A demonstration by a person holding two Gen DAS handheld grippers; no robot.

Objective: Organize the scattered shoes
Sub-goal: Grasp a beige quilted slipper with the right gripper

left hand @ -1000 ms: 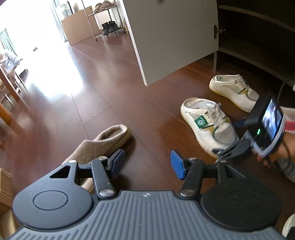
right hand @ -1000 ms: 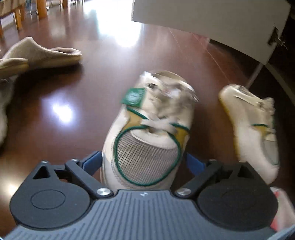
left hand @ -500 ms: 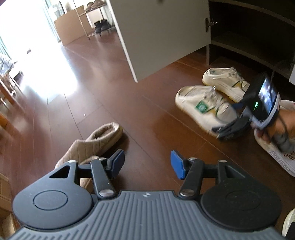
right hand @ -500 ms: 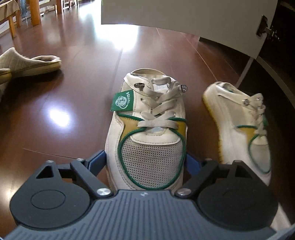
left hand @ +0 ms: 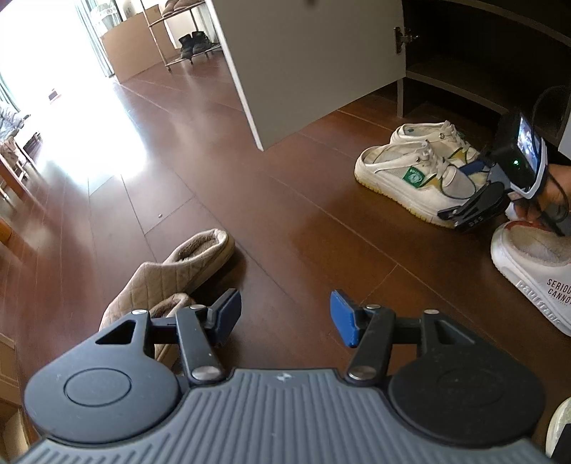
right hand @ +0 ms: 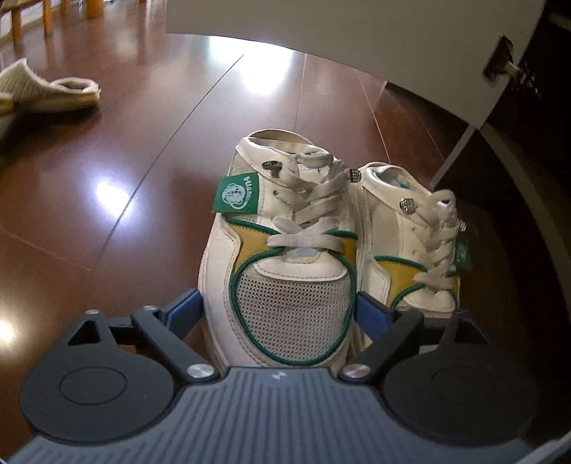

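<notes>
Gripping the toe of a white sneaker (right hand: 285,271), the right gripper (right hand: 280,310) has its blue pads pressed against both sides of the shoe's mesh front; laces, yellow panel and green trim face the camera, and a green tag sticks out from the tongue. A matching second sneaker (right hand: 410,242) sits just beside it on the right, the two touching along their sides and pointing the same way, both on the dark wooden floor (right hand: 125,178) near the foot of an open cabinet door (right hand: 339,32). Seen from the left wrist, the pair lies in front of the dark cabinet shelves (left hand: 481,71). Left gripper (left hand: 285,317) hangs over bare floor with jaws spread wide, holding nothing. Just to its left lie two tan quilted slippers (left hand: 185,271), one partly hidden behind the finger. A white shoe with printed lettering (left hand: 535,271) sits at the right edge.
</notes>
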